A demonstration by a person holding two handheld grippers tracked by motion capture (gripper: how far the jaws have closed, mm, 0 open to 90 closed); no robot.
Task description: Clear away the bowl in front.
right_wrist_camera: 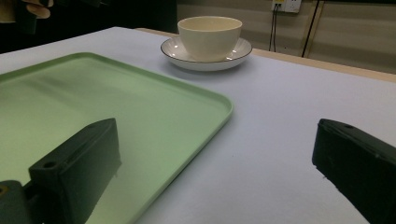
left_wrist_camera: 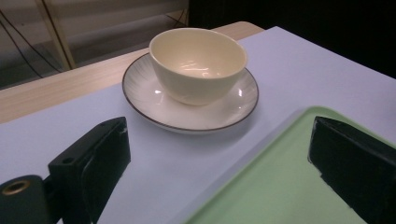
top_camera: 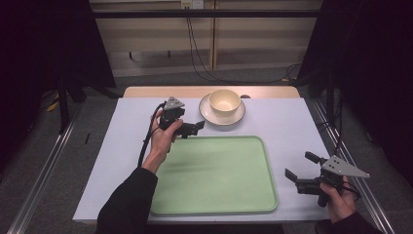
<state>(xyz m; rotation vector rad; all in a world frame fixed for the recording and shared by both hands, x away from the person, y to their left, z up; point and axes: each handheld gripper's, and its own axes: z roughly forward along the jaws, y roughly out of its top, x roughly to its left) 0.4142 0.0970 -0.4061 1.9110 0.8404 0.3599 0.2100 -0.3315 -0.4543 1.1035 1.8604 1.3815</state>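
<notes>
A cream bowl [top_camera: 224, 101] [left_wrist_camera: 198, 63] [right_wrist_camera: 209, 35] stands on a white saucer [top_camera: 209, 116] [left_wrist_camera: 154, 105] [right_wrist_camera: 173, 49] with a dark rim, at the back of the white table. A pale green tray [top_camera: 214, 175] [left_wrist_camera: 289, 186] [right_wrist_camera: 93, 102] lies bare in front of it. My left gripper [top_camera: 194, 128] [left_wrist_camera: 219, 172] is open, just left of the saucer by the tray's far left corner, its jaws aimed at the bowl. My right gripper [top_camera: 301, 166] [right_wrist_camera: 215, 168] is open too, off the tray's right edge near the front, pointing left.
The white table cover [top_camera: 287, 122] ends on a wooden strip [top_camera: 195, 91] at the back. Metal rails [top_camera: 44, 165] run along both sides of the table. Black cables [top_camera: 199, 58] hang down the back wall.
</notes>
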